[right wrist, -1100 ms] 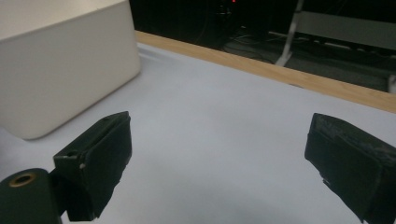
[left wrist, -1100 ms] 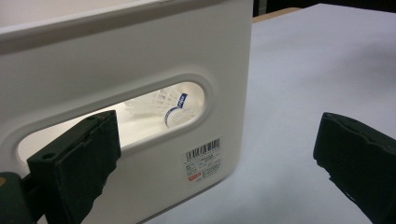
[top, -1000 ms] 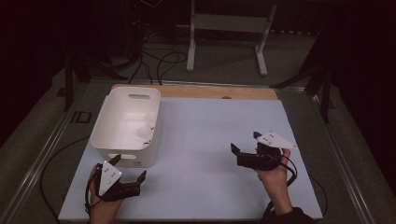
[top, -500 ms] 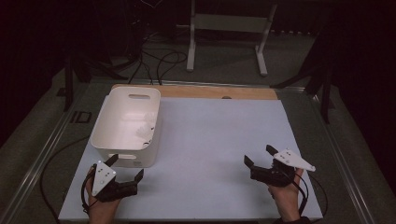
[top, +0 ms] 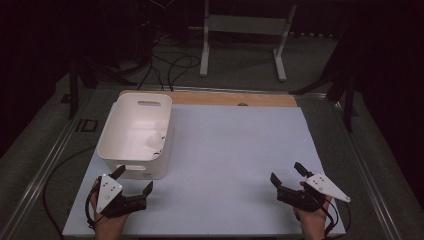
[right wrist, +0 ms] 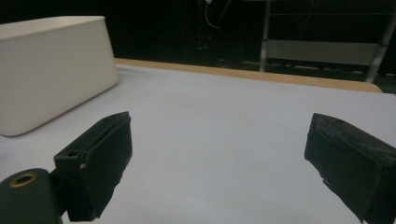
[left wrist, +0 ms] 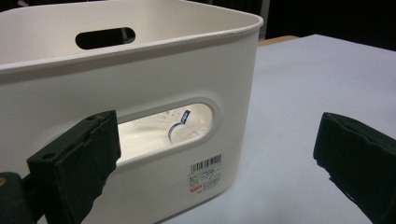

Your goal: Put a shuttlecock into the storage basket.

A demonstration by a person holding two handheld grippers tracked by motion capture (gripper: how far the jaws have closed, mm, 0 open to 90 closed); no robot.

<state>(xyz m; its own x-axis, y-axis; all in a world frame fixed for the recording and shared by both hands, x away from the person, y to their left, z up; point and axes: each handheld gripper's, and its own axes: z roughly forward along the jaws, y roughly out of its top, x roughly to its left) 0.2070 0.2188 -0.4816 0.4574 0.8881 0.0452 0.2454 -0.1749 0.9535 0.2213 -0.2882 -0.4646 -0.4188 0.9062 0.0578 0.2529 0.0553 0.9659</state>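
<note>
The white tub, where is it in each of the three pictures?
High view: the white tub stands at the left on the table, just beyond the left gripper.
Left gripper view: it takes up the left and middle, close up, with a shuttlecock seen through its handle hole.
Right gripper view: its wall stands at the upper left.
Shared landmark: the wooden strip along the table's far edge.

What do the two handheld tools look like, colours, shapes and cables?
Both are black, each with two blocky, flat-faced jaws. The left tool carries a pale grey three-cornered plate dotted with small holes; the right tool carries a similar, longer-pointed plate. A brass-coloured ring sits near each jaw base. Thin black cables loop beside each hand.
</note>
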